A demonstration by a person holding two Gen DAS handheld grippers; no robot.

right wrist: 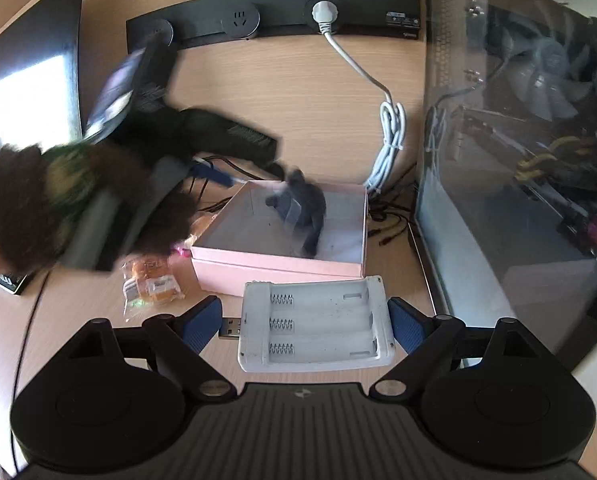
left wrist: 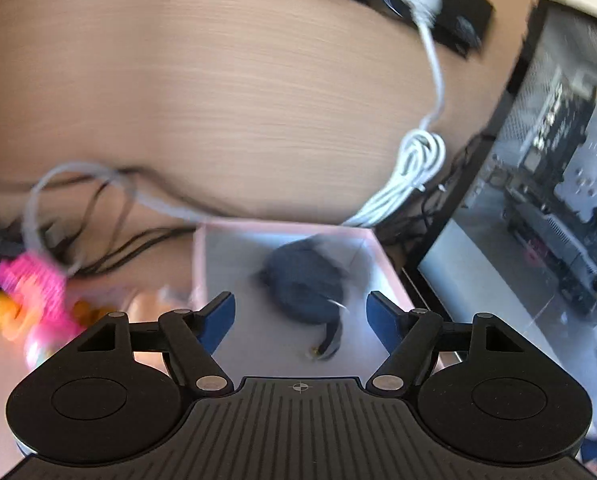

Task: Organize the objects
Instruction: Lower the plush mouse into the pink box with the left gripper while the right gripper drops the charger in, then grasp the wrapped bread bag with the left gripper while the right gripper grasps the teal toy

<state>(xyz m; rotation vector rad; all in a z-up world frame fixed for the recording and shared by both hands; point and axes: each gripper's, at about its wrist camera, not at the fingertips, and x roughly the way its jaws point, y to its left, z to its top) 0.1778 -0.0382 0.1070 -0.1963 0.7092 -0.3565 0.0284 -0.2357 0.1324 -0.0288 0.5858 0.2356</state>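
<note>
Battery charger (right wrist: 314, 326), white and empty, is sitting between the fingers of your right gripper (right wrist: 304, 322); whether the pads are pressing it you cannot tell. Just beyond it, the pink box (right wrist: 274, 266) is already holding one dark blue object (right wrist: 302, 210). Your left gripper (left wrist: 300, 314) is hovering wide open and empty over that box. Left of the box, a wrapped packet (right wrist: 152, 284) and the bright toys (left wrist: 34, 300) are waiting unsorted; you are judging the task as barely begun.
</note>
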